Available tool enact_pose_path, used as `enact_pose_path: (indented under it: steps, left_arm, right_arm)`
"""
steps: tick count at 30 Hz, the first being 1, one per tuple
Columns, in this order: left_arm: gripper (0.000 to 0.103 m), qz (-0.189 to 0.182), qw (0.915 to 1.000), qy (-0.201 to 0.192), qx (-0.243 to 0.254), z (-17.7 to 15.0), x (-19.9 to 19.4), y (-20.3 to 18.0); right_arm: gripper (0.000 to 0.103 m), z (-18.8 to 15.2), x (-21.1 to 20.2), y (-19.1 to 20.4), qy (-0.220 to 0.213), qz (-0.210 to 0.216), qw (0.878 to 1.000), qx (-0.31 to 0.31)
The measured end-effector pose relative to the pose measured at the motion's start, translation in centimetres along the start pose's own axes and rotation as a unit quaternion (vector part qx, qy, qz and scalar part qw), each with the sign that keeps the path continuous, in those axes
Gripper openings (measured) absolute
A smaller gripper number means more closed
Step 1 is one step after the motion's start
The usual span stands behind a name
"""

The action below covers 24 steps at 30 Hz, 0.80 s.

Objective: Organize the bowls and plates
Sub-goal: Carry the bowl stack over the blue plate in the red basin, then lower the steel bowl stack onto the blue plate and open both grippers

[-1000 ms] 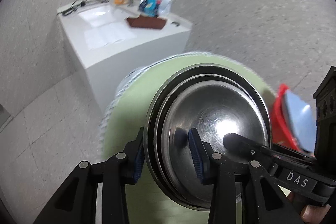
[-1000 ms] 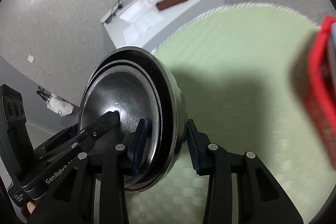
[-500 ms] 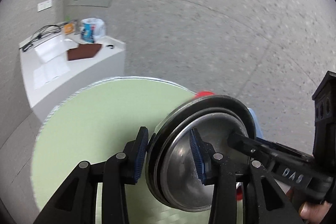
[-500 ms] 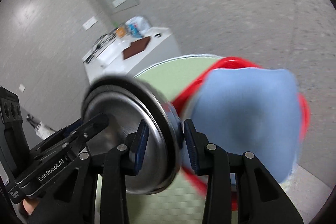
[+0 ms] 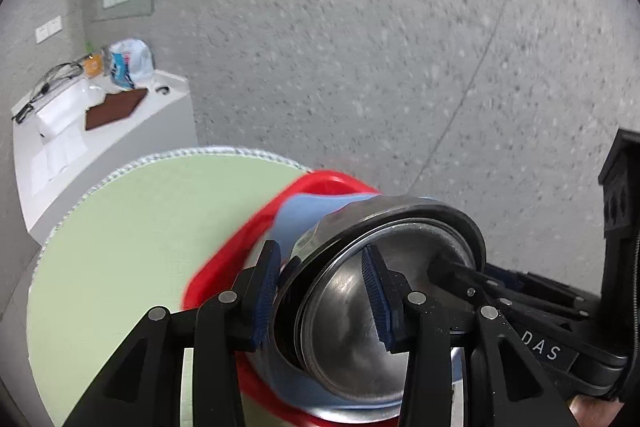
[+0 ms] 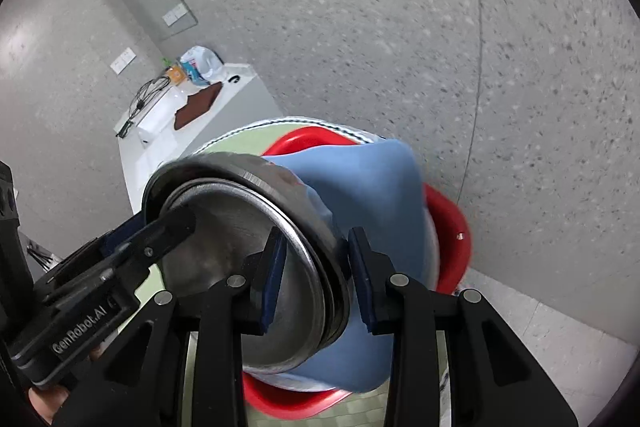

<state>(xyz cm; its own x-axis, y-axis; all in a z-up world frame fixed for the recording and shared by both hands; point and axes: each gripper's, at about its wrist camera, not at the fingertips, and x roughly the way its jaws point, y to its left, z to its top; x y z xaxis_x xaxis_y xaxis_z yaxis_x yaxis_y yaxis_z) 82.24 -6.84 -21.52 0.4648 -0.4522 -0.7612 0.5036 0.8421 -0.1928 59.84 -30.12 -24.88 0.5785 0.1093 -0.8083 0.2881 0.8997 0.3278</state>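
Lab-like room: speckled grey floor (image 5: 400, 47), white cabinet (image 5: 100, 131) with cables

Left gripper (image 5: 322, 297) and right gripper (image 6: 316, 281) tilt downward from opposite sides; fingers clamped, partly spread.

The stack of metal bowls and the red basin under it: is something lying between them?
Yes. A light blue cloth lies in the red basin, under the stack of metal bowls that both grippers hold by the rim. The right wrist view shows this best.
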Motion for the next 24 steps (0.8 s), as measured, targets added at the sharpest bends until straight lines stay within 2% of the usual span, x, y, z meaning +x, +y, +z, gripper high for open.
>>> enact_pose_path:
  steps: [8,14,16,19,24]
  left_arm:
    - [0.037,0.014,0.9996,0.025,-0.001,1.3,3.6,0.0]
    - [0.048,0.027,0.9987,0.043,0.000,1.7,6.1,-0.8]
    - [0.054,0.032,0.9982,0.048,-0.015,1.4,6.3,-0.5]
    - [0.065,0.032,0.9986,0.034,-0.026,1.1,5.5,-0.3]
    - [0.066,0.039,0.9981,0.031,-0.036,-0.1,4.3,-0.4]
  right_arm:
    - [0.032,0.5,2.0,-0.5,0.012,-0.021,0.999,-0.022]
    - [0.035,0.9,2.5,0.5,0.009,-0.034,0.998,-0.061]
    - [0.035,0.9,2.5,0.6,0.009,-0.036,0.997,-0.067]
    - [0.036,0.8,2.5,0.4,0.009,-0.032,0.997,-0.071]
    - [0.038,0.6,2.7,0.1,0.021,-0.021,0.997,-0.073]
